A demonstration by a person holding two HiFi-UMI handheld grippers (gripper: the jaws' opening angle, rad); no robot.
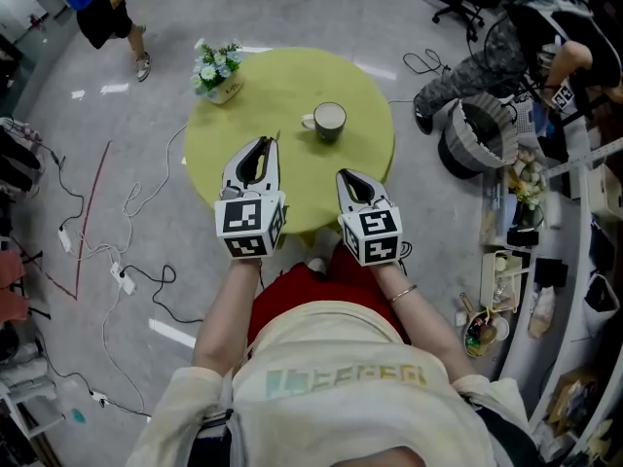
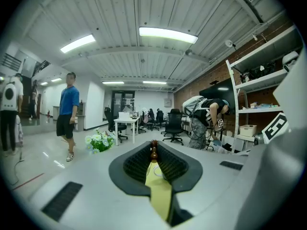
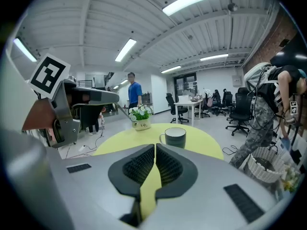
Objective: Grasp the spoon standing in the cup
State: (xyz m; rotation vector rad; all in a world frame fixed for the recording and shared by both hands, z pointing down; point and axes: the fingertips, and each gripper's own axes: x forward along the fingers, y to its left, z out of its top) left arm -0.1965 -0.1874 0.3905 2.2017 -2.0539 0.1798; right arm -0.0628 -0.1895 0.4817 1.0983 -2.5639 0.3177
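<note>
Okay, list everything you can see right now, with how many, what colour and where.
table: one, yellow-green, round, in front of the person
cup: one, dark green with a white inside, on the table's far half
flower pot: one, white and blue blooms, at the table's far left edge
spoon: one, only a thin brown handle end shows, at the left gripper's jaw tips
basket: one, grey, on the floor right of the table
cables: several, dark and white, on the floor to the left
office chairs: several, black, far back
bystanders: two, one in blue, one bending
left gripper: shut on the spoon
right gripper: shut, empty
</note>
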